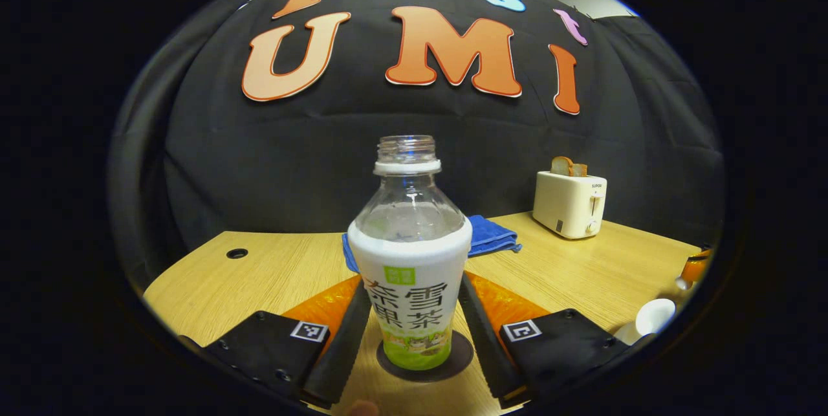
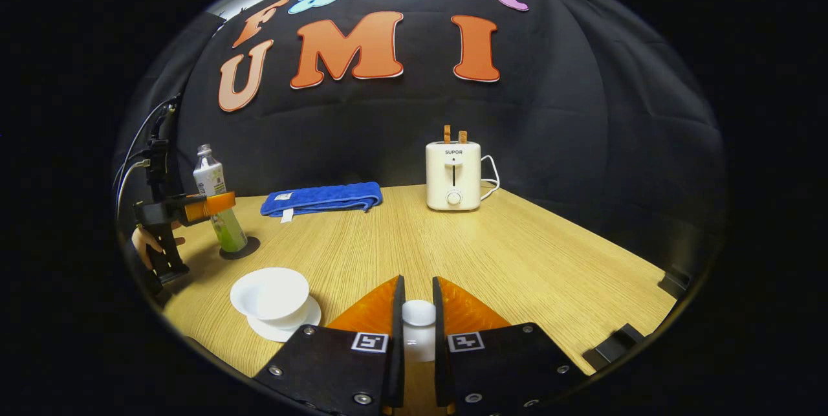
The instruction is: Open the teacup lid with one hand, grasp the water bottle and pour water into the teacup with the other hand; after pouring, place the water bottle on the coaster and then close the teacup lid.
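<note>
The uncapped water bottle (image 1: 411,254) stands upright on the dark round coaster (image 1: 462,354). My left gripper (image 1: 415,283) reaches around it, and both fingers lie against its labelled sides. The right gripper view has the same bottle (image 2: 213,196) and left gripper (image 2: 194,208) at the far left, over the coaster (image 2: 249,249). The open white teacup (image 2: 270,293) sits on its saucer (image 2: 304,322) at the front left. Just right of it, my right gripper (image 2: 417,281) is shut on the knob of the white lid (image 2: 419,322), above the table. The teacup (image 1: 653,316) appears at the right edge of the left gripper view.
A white toaster (image 2: 453,173) with bread slices stands at the back of the wooden table (image 2: 517,261). A folded blue towel (image 2: 323,198) lies behind the bottle. A hand (image 2: 145,238) holds the left gripper. Black brackets (image 2: 624,341) sit at the table's right edge.
</note>
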